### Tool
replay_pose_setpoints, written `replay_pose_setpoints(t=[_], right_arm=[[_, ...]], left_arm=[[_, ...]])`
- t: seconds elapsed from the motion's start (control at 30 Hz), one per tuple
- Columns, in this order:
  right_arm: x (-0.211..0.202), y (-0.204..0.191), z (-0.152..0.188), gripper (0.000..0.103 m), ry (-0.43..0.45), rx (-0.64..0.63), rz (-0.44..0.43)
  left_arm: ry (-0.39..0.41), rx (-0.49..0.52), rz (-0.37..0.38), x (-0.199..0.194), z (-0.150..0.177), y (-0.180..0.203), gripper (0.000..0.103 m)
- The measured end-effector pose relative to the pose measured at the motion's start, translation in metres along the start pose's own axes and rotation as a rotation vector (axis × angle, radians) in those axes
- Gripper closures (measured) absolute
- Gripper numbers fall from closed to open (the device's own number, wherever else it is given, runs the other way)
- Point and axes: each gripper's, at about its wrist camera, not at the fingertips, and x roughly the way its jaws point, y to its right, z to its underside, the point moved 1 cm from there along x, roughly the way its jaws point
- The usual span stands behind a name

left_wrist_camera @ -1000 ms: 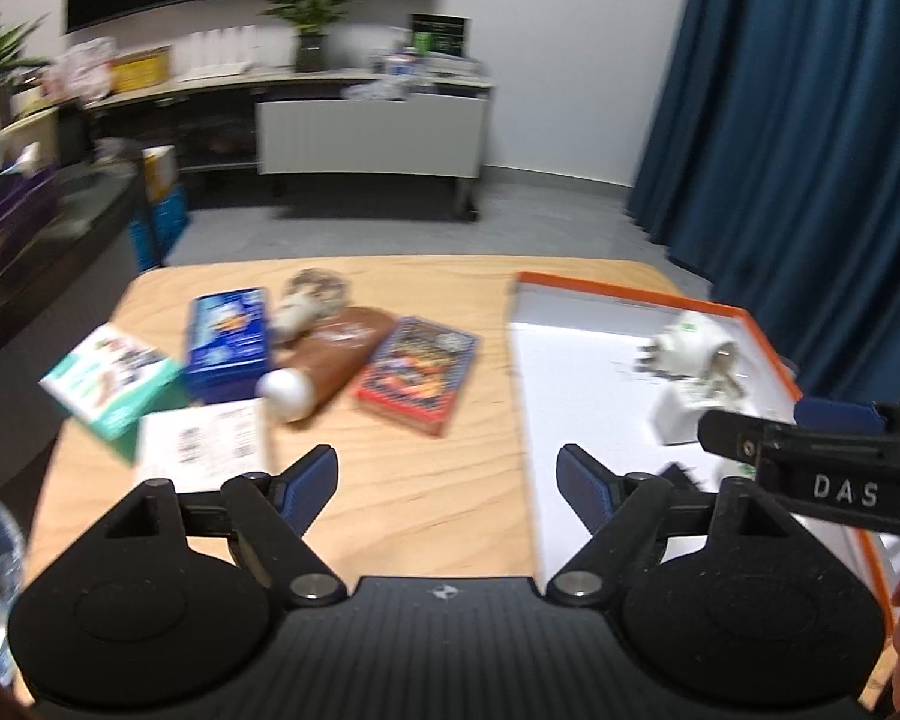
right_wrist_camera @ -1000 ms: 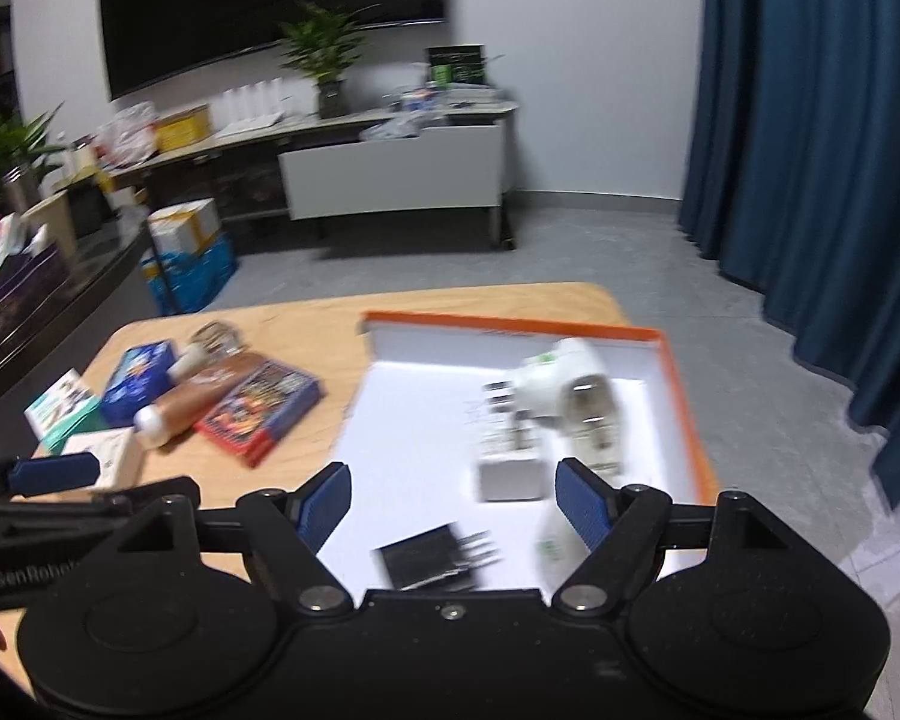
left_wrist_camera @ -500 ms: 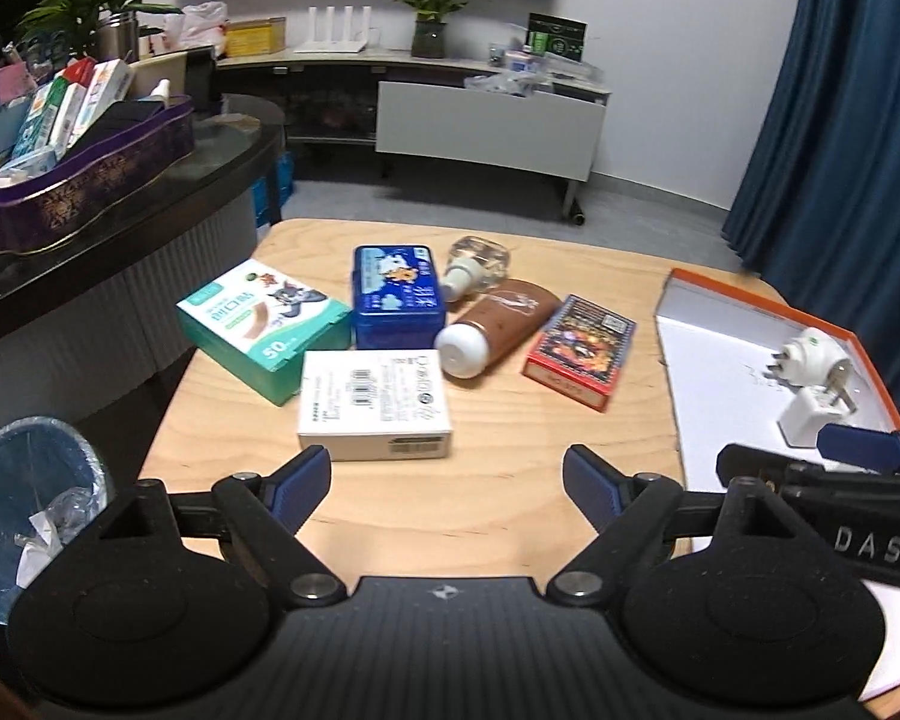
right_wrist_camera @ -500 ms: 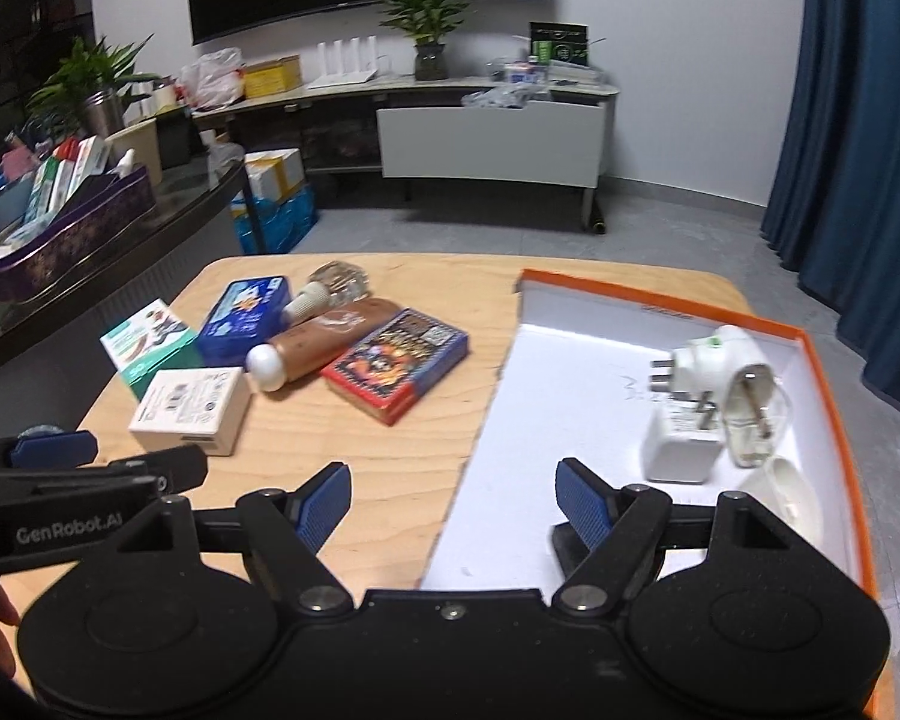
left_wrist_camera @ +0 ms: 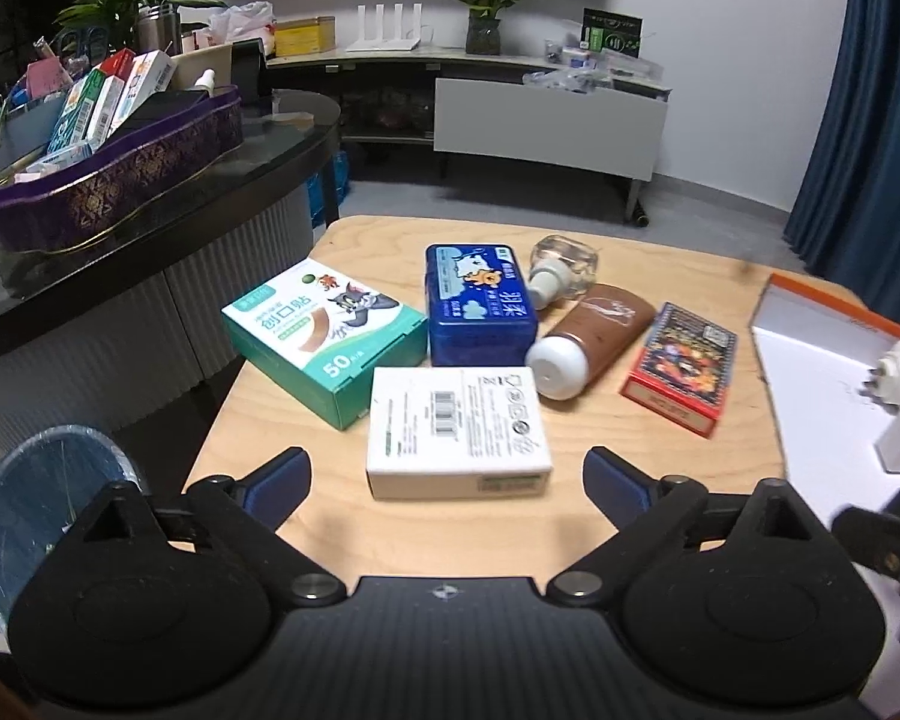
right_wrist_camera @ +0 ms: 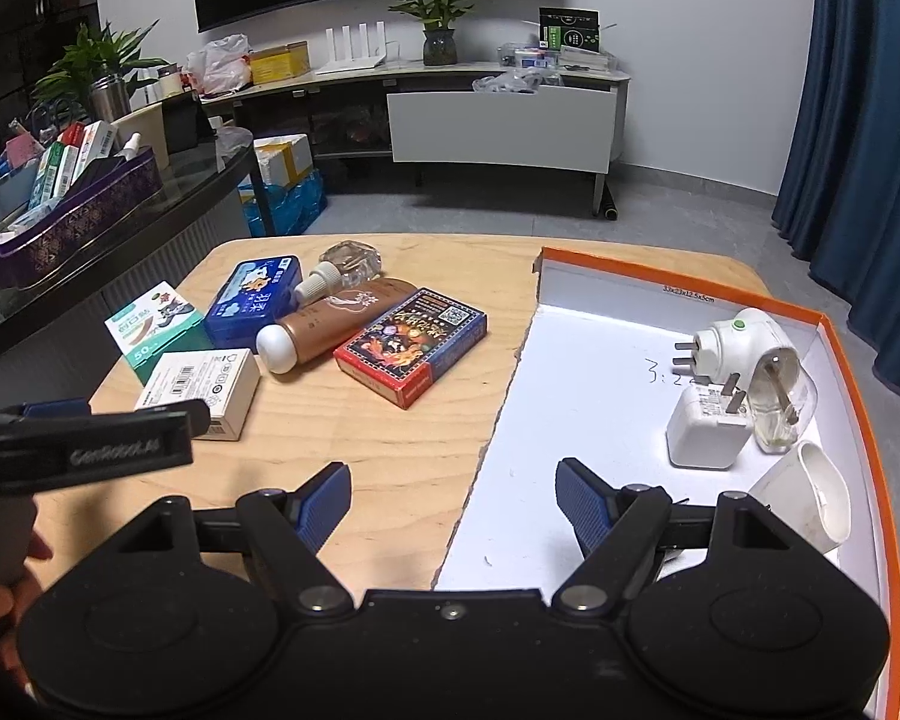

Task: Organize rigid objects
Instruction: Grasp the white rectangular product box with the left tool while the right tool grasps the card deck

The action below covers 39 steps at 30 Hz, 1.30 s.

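My left gripper [left_wrist_camera: 448, 480] hovers low over the wooden table [left_wrist_camera: 570, 516], its jaws opening. A white barcode box [left_wrist_camera: 459, 429] lies just ahead between the fingers, untouched. Behind it lie a green plaster box [left_wrist_camera: 324, 339], a blue tin [left_wrist_camera: 480, 306], a glass bottle [left_wrist_camera: 564, 267], a brown tube [left_wrist_camera: 594, 339] and a red card box [left_wrist_camera: 681, 369]. My right gripper [right_wrist_camera: 453, 498] stands open and empty over the left edge of the orange-rimmed tray [right_wrist_camera: 600, 372]. The tray holds a round white plug [right_wrist_camera: 744, 342], a white charger [right_wrist_camera: 705, 429] and a white cup [right_wrist_camera: 804, 498].
A dark curved counter [left_wrist_camera: 150, 228] with a purple basket [left_wrist_camera: 108, 192] of boxes stands left of the table. A bin [left_wrist_camera: 36, 504] with a blue liner sits on the floor at the near left. Blue curtains [right_wrist_camera: 858, 120] hang on the right.
The left wrist view has swung left, from the tray to the group of boxes, and its jaws have widened. The right wrist view has shifted from over the tray to its left edge.
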Motion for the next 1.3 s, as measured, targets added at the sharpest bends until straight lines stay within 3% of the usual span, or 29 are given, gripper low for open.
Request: replay_pose_setpoints(t=[0.47, 0.5, 0.6, 0.87, 1.17, 1.3], right_arm=[[0.021, -0.005, 0.000, 0.014, -0.037, -0.004, -0.004], [0.023, -0.005, -0.001, 0.014, -0.039, -0.005, -0.002], [0.031, -0.006, -0.005, 0.014, -0.051, -0.002, -0.001], [0.070, -0.008, -0.035, 0.014, -0.092, 0.119, -0.036], [0.130, -0.024, -0.072, 0.014, -0.142, 0.236, 0.037], [0.150, -0.029, -0.079, 0.007, -0.154, 0.252, 0.119]], left_arm=[[-0.054, -0.020, -0.028, 0.037, -0.009, 0.001, 0.000], [-0.054, -0.022, -0.025, 0.039, -0.010, 0.000, 0.003], [-0.041, -0.013, 0.014, 0.040, -0.010, 0.000, 0.023], [-0.007, 0.040, 0.080, 0.027, 0.000, 0.002, 0.024], [0.014, 0.037, 0.127, 0.014, 0.003, -0.012, 0.023], [0.025, 0.037, 0.149, 0.013, 0.002, -0.013, 0.023]])
